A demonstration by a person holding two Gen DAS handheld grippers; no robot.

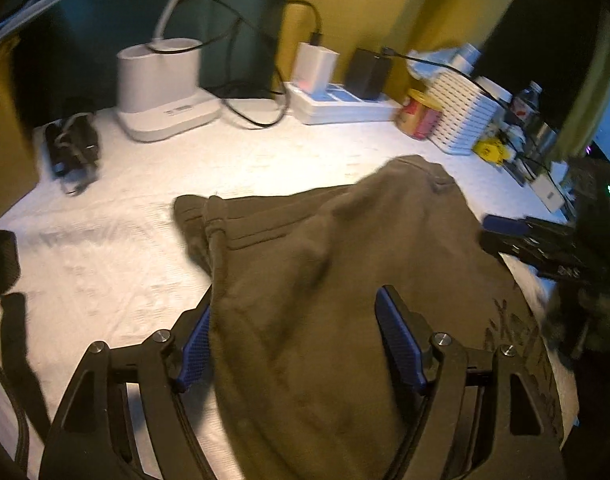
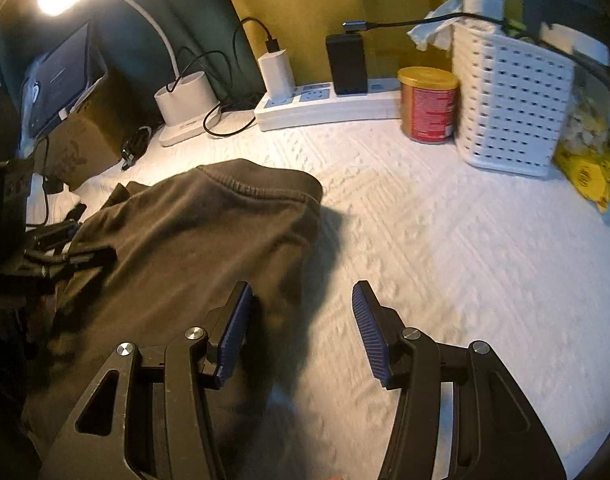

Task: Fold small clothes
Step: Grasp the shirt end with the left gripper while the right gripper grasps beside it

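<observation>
Left wrist: garment (image 1: pixel 325 280) print unreadable; left jaws straddle it unclamped; right jaws open.

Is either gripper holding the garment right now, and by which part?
Neither: the left gripper stands open around the olive garment's near edge, and the right gripper is open beside it.

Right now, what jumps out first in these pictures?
The big crumpled olive-brown cloth garment sprawls mid-table on the white textured tablecloth, lying between the left gripper's open blue pads. Behind, by the yellow wall, stand a red gold-lidded tin and a white perforated plastic basket.
</observation>
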